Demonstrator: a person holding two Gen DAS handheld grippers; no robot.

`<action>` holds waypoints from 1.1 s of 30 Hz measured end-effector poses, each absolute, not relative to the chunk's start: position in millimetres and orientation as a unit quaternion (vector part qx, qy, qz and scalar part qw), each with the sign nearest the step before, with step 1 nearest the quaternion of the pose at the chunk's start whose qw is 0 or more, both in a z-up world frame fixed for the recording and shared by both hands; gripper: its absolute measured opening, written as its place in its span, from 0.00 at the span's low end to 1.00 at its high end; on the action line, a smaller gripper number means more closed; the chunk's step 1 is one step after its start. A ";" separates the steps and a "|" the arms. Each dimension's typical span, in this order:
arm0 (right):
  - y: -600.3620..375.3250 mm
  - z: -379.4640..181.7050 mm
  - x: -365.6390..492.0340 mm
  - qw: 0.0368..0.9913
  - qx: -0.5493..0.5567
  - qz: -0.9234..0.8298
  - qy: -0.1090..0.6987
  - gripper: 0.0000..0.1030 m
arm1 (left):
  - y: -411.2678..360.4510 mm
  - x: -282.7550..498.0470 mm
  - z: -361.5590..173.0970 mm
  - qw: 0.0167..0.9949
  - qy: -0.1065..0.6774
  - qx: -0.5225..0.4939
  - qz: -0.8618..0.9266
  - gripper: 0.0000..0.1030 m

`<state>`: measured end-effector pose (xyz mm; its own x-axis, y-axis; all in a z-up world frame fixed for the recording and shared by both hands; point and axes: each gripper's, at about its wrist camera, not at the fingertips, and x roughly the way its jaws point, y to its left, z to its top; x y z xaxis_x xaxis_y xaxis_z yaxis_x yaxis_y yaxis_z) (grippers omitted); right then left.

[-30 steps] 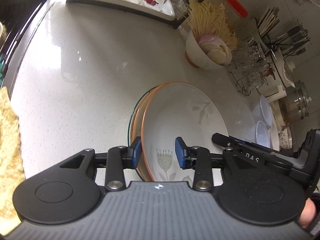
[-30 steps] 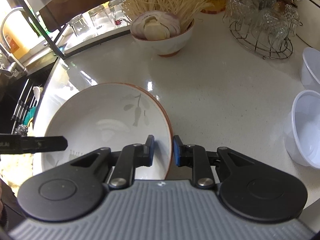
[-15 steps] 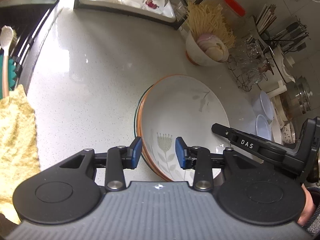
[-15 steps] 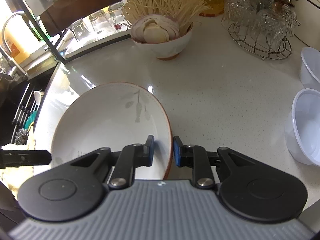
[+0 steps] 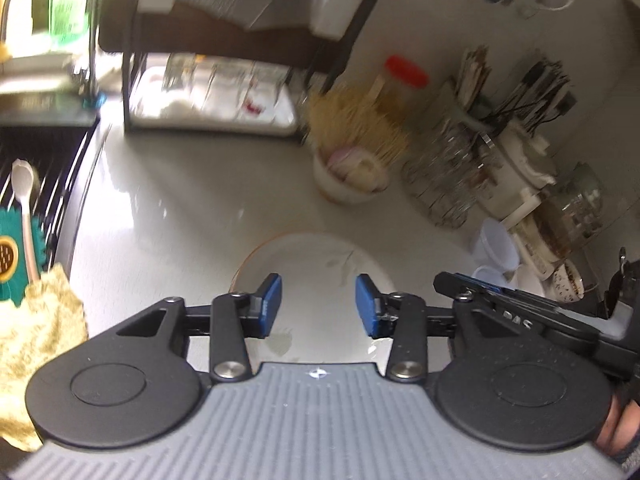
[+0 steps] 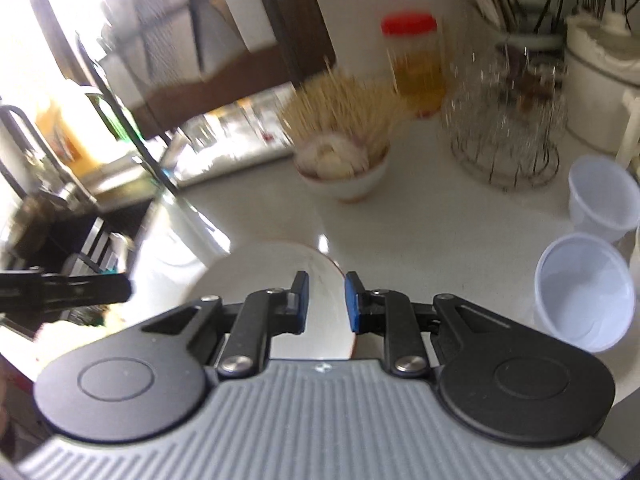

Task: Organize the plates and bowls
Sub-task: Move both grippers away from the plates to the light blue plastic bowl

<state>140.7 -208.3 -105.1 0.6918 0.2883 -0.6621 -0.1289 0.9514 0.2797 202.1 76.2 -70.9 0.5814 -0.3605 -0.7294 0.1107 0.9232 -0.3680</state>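
My left gripper (image 5: 319, 306), jaws just widened, hangs empty above the plate (image 5: 320, 264); my right gripper (image 6: 326, 300) pinches its rim, stacking unfinished.

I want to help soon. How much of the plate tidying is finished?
Not much looks finished yet. The right gripper pinches the rim of the floral plate; the left gripper has just been opening, with nothing gripped. That plate still needs a home, and the noodle bowl and two plastic bowls sit out on the counter.
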 end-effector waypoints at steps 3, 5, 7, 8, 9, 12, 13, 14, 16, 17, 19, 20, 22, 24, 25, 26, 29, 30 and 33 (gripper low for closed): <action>-213.6 -82.7 123.9 0.926 0.107 0.117 0.344 0.23 | 63.7 194.5 -52.4 0.887 0.418 -0.135 -0.141 0.48; -219.3 -71.3 112.9 0.932 0.112 0.115 0.326 0.23 | 55.4 189.4 -42.4 0.892 0.408 -0.127 -0.146 0.52; -225.2 -62.4 102.7 0.936 0.119 0.112 0.313 0.23 | 46.1 183.6 -33.9 0.895 0.402 -0.119 -0.152 0.52; -228.0 -58.0 97.5 0.938 0.120 0.111 0.307 0.23 | 42.1 179.6 -30.2 0.897 0.398 -0.116 -0.157 0.53; -230.4 -53.5 92.6 0.940 0.119 0.109 0.301 0.23 | 37.8 176.1 -26.9 0.897 0.395 -0.114 -0.161 0.53; -239.6 -42.9 76.8 0.945 0.117 0.106 0.286 0.23 | 26.2 165.5 -19.5 0.898 0.389 -0.113 -0.170 0.55; -243.4 -40.6 71.9 0.946 0.119 0.105 0.282 0.23 | 22.3 162.4 -17.9 0.898 0.388 -0.112 -0.173 0.55; -247.8 -39.1 67.2 0.946 0.123 0.104 0.280 0.23 | 18.4 159.4 -16.5 0.899 0.386 -0.112 -0.176 0.55; -255.4 -36.2 56.7 0.948 0.127 0.101 0.274 0.23 | 10.6 152.6 -14.6 0.899 0.385 -0.112 -0.180 0.56; -258.6 -35.1 51.6 0.949 0.127 0.099 0.272 0.23 | 6.7 149.4 -13.8 0.898 0.384 -0.111 -0.182 0.56; -264.8 -34.5 42.3 0.950 0.129 0.097 0.268 0.23 | -0.1 142.9 -13.2 0.898 0.385 -0.108 -0.184 0.56; -268.4 -34.4 37.6 0.950 0.130 0.096 0.267 0.23 | -4.0 139.1 -12.9 0.898 0.385 -0.107 -0.186 0.56; -274.6 -34.8 28.4 0.951 0.132 0.094 0.264 0.23 | -11.7 131.7 -12.4 0.897 0.386 -0.102 -0.190 0.56; -280.6 -35.4 20.6 0.951 0.132 0.097 0.262 0.23 | -21.5 122.9 -12.3 0.897 0.386 -0.095 -0.190 0.56; -284.2 -35.8 16.2 0.951 0.133 0.097 0.262 0.23 | -26.3 118.1 -12.3 0.897 0.387 -0.093 -0.190 0.56; -288.0 -36.2 12.0 0.951 0.133 0.098 0.262 0.23 | -31.0 114.3 -12.9 0.897 0.388 -0.092 -0.189 0.56; -299.3 -37.6 -0.7 0.951 0.130 0.101 0.263 0.23 | -44.8 98.3 -14.5 0.897 0.390 -0.092 -0.187 0.56; -303.2 -38.4 -4.8 0.950 0.128 0.103 0.264 0.23 | -48.7 93.0 -15.3 0.897 0.391 -0.093 -0.182 0.56; -317.1 -41.8 -15.9 0.948 0.125 0.112 0.269 0.23 | -57.8 75.9 -19.0 0.897 0.395 -0.102 -0.171 0.56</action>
